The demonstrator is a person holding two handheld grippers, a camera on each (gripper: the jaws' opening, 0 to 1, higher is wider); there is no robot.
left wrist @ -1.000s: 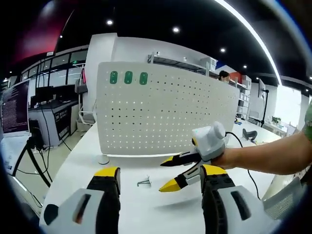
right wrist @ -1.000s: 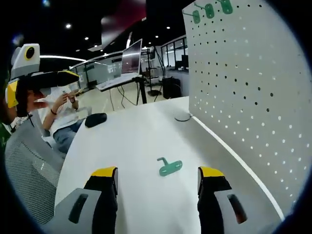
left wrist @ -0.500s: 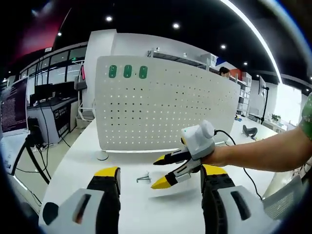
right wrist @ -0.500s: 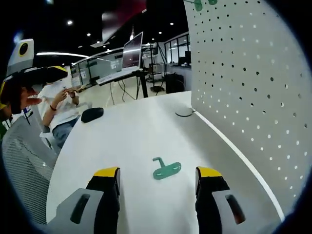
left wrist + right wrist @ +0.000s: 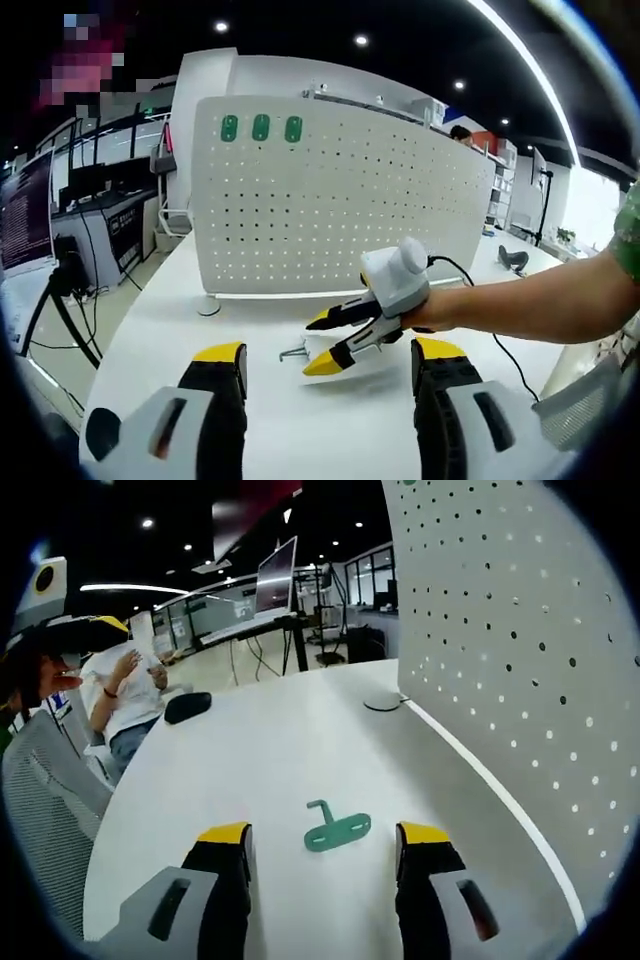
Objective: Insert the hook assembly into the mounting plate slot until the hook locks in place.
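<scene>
As it reaches low over the white table (image 5: 150, 330), the right gripper (image 5: 318, 342), held in a person's hand (image 5: 425, 312), shows its yellow-tipped jaws spread apart and aimed at a small hook (image 5: 293, 352) lying flat on the tabletop; in the left gripper view the hook sits just beside the lower jaw tip, apart from it as far as can be told. Seen from the right gripper view, the same green hook (image 5: 336, 830) lies flat between and just ahead of that gripper's own two jaws, nearer the left jaw's side of the gap than the right, with neither jaw touching it. Along the far edge of the table stands an upright white pegboard (image 5: 340, 210), dotted with rows of holes and carrying three green tabs (image 5: 260, 128) near its top left corner; in the right gripper view the pegboard (image 5: 520, 630) rises close at the right. The left gripper (image 5: 325, 385) hangs over the near table with its jaws wide apart and nothing between them. A dark computer mouse (image 5: 187, 706) rests farther along the table.
</scene>
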